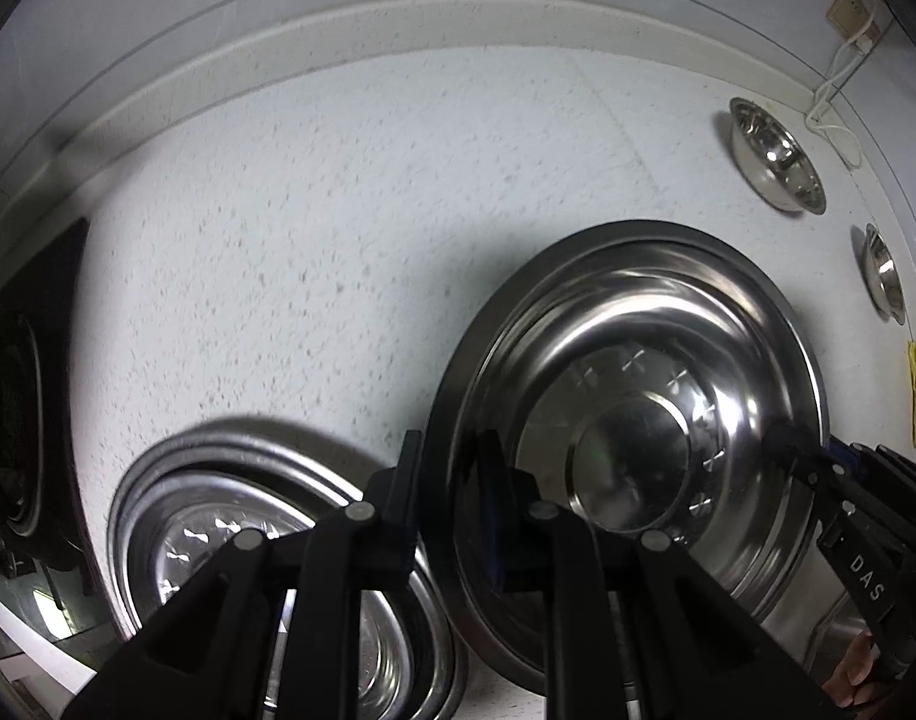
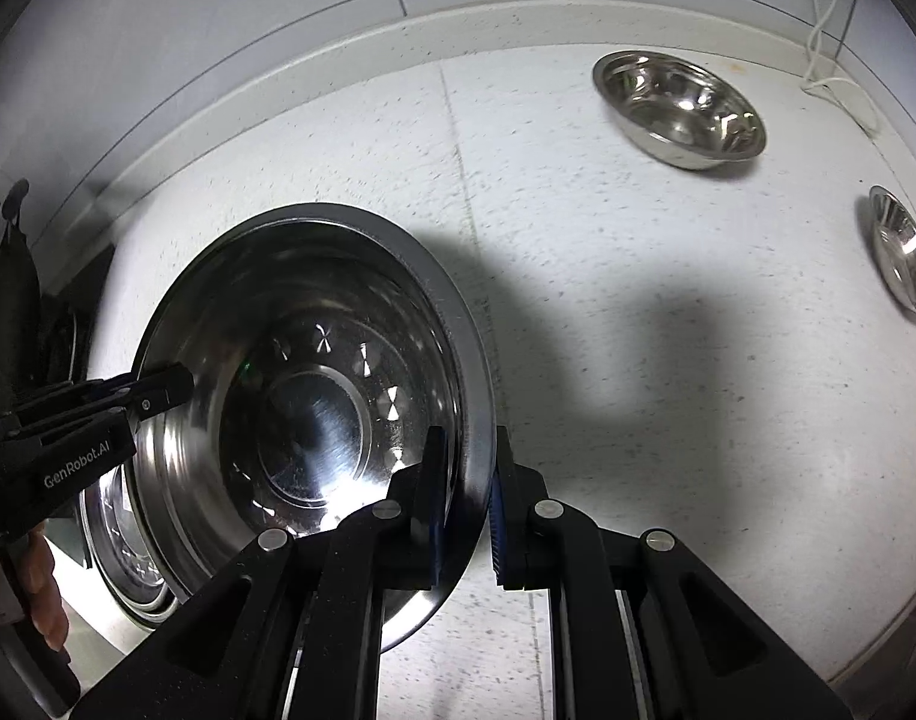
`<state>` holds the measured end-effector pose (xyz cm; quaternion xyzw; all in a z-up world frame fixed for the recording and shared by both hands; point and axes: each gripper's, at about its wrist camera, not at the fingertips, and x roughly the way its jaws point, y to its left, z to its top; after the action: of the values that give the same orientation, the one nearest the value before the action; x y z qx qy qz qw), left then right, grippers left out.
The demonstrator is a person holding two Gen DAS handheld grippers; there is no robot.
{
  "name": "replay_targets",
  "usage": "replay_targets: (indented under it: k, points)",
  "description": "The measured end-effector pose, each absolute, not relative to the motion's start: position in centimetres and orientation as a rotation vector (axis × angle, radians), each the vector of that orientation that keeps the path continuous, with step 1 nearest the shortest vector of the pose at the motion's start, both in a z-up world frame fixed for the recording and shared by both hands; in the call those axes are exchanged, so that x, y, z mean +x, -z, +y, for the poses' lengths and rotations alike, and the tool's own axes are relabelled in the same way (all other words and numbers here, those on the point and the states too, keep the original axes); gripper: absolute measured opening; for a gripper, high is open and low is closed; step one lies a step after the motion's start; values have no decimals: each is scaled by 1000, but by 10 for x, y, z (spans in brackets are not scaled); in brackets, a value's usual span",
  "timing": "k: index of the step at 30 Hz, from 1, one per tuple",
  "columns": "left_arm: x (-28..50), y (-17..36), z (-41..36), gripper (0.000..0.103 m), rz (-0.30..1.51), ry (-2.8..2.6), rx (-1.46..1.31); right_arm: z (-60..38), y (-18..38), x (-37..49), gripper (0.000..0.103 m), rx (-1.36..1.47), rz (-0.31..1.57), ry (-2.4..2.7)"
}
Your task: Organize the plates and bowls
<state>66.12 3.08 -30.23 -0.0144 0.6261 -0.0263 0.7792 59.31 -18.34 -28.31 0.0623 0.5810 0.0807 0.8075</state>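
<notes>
A large steel plate (image 1: pixel 638 408) is held above the white counter by both grippers. My left gripper (image 1: pixel 449 516) is shut on its left rim. My right gripper (image 2: pixel 467 504) is shut on its right rim (image 2: pixel 476 420); it shows in the left wrist view (image 1: pixel 818 468) at the plate's far edge. The left gripper shows in the right wrist view (image 2: pixel 158 390) on the opposite rim. A stack of steel plates (image 1: pixel 218 516) lies below and to the left, partly under the held plate (image 2: pixel 128 558).
Two small steel bowls sit at the back right: one (image 2: pixel 680 108) near the wall, another (image 2: pixel 905 252) at the right edge. A white cable (image 2: pixel 830 60) hangs by the wall. A dark stove (image 1: pixel 32 396) is at the left.
</notes>
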Motion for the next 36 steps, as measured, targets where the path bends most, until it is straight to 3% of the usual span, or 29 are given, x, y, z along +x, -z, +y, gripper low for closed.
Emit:
replay_targets:
  k: [33,36]
  points:
    - [664,317,-18,16,1356,125,14,-227,291,591,11,201,1255,-103]
    - [668,312,-18,17,1349,122,14,-231,284,591,26,190,1243,-107]
